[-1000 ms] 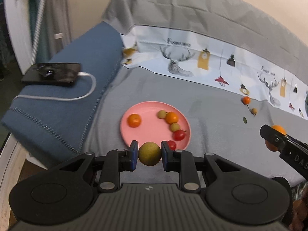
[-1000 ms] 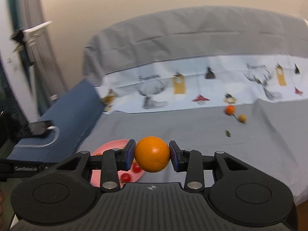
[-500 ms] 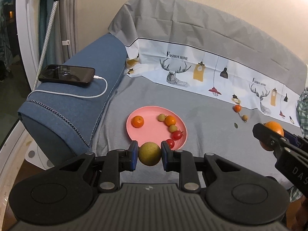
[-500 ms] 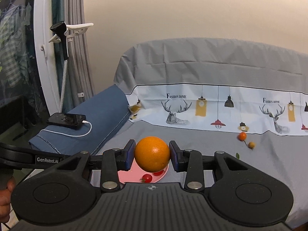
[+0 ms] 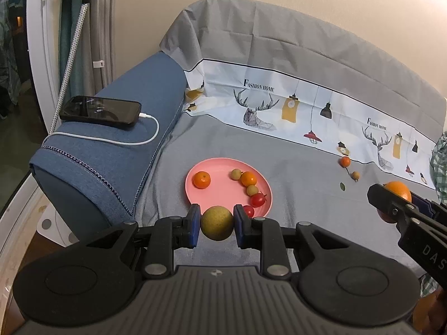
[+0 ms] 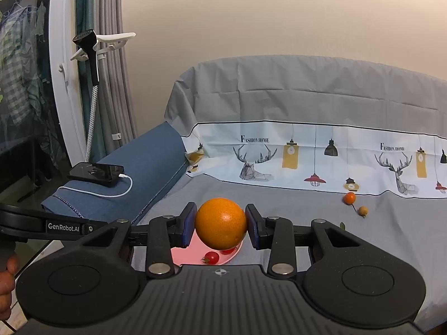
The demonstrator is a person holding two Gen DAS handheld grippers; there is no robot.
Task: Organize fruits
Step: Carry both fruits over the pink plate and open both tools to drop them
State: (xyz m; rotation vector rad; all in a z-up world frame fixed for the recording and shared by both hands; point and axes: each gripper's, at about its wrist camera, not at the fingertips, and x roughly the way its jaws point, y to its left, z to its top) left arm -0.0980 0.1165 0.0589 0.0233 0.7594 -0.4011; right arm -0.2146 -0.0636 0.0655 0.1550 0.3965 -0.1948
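Observation:
My left gripper [image 5: 217, 223] is shut on a yellow-green round fruit [image 5: 216, 222], held in the air just in front of a pink plate [image 5: 220, 191] on the grey sofa cover. The plate carries two small oranges, two small green-yellow fruits and two cherry tomatoes [image 5: 257, 199]. My right gripper [image 6: 220, 224] is shut on a large orange [image 6: 220, 223], above the plate's near edge [image 6: 181, 254]. In the left wrist view that orange [image 5: 398, 191] shows at the right. A small orange [image 5: 345, 162] and a small brown fruit [image 5: 355, 175] lie loose on the seat at the right.
A black phone [image 5: 100, 110] on a white charging cable rests on the blue armrest [image 5: 117, 150] to the left. A printed deer-pattern cloth [image 6: 321, 159] covers the sofa back. A small green leaf [image 5: 342, 186] lies on the seat. A hand [image 6: 7, 279] shows at the left edge.
Both grippers drew back and rose a little from the plate early in the second, each still holding its fruit; since half a second ago they have stayed still.

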